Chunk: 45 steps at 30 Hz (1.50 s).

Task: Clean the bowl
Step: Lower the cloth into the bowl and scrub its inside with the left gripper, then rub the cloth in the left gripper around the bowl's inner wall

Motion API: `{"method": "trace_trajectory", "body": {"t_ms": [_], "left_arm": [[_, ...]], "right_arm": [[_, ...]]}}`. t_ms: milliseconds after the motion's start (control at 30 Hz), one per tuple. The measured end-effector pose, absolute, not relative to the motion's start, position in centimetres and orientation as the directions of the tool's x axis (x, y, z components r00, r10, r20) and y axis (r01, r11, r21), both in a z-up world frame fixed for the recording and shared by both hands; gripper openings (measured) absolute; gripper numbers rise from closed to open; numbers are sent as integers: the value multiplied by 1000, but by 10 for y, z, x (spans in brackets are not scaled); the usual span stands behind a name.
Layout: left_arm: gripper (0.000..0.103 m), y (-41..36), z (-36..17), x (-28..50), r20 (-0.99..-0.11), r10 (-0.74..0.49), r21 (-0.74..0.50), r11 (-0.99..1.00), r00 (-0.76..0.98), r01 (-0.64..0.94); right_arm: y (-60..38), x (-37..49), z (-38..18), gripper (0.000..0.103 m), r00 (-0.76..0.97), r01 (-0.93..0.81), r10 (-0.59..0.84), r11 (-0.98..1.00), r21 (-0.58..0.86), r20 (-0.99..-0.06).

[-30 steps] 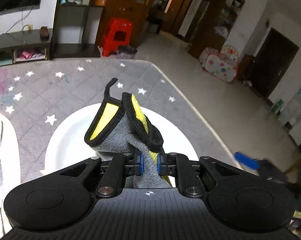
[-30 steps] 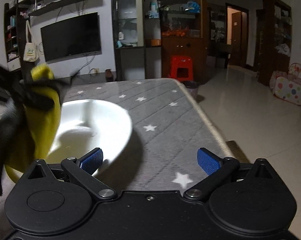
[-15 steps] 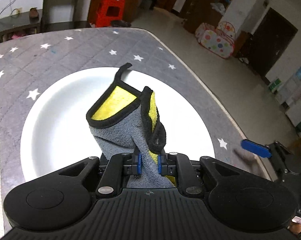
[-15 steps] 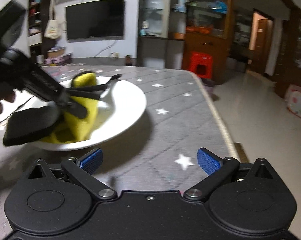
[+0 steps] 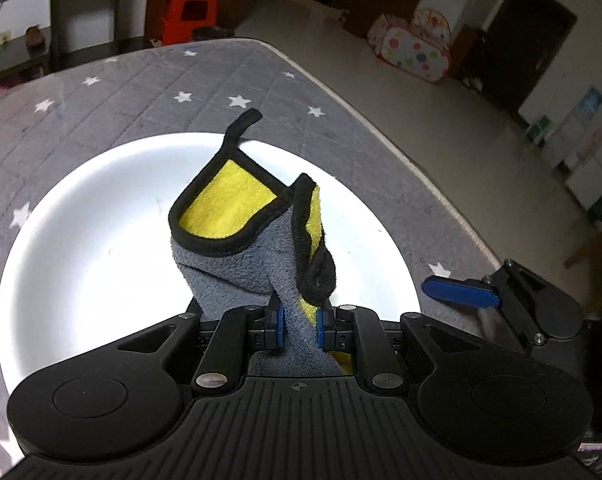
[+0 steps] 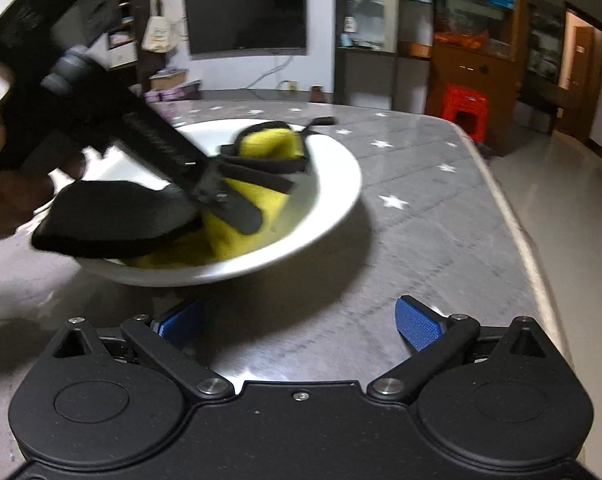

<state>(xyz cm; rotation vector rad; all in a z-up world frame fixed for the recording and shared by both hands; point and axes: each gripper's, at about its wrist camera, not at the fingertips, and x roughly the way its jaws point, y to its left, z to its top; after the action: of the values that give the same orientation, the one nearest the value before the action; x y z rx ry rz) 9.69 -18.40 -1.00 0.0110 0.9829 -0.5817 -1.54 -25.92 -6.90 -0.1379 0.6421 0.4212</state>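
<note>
Left claw pinches the cloth, grey fleece with yellow face and black trim, blue pads tight on the bunched fabric. Cloth stands up out of the jaws over the white bowl, black loop tab at its far end. Versus a second ago: the bowl fills far more of the left wrist view, and the cloth has gone from beside the rim to down inside the bowl. Bowl sits on the grey star-print desk near its right edge. In the right wrist view a hand at far left grips the left claw's handle, blurred. Right claw is spread wide, nothing between the pads, just beside the bowl's near rim; it was further from the bowl earlier. Red stool beyond the desk.
</note>
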Motion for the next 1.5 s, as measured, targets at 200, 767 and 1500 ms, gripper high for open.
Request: {"method": "trace_trajectory", "body": {"t_ms": [200,767,1500], "left_arm": [[14,-195,-12,108,-788,-466,-239,834,402,497],[17,-190,-21,137,-746,-514,-351,844,423,406],[17,-171,-11,82,-783,-491,-297,834,381,465]], "right_arm": [[-249,-7,-68,103,690,-492,392,870,2,-609],[-250,-8,-69,103,669,-531,427,848,12,-608],[-249,-10,-69,103,669,-530,429,848,14,-607]]}}
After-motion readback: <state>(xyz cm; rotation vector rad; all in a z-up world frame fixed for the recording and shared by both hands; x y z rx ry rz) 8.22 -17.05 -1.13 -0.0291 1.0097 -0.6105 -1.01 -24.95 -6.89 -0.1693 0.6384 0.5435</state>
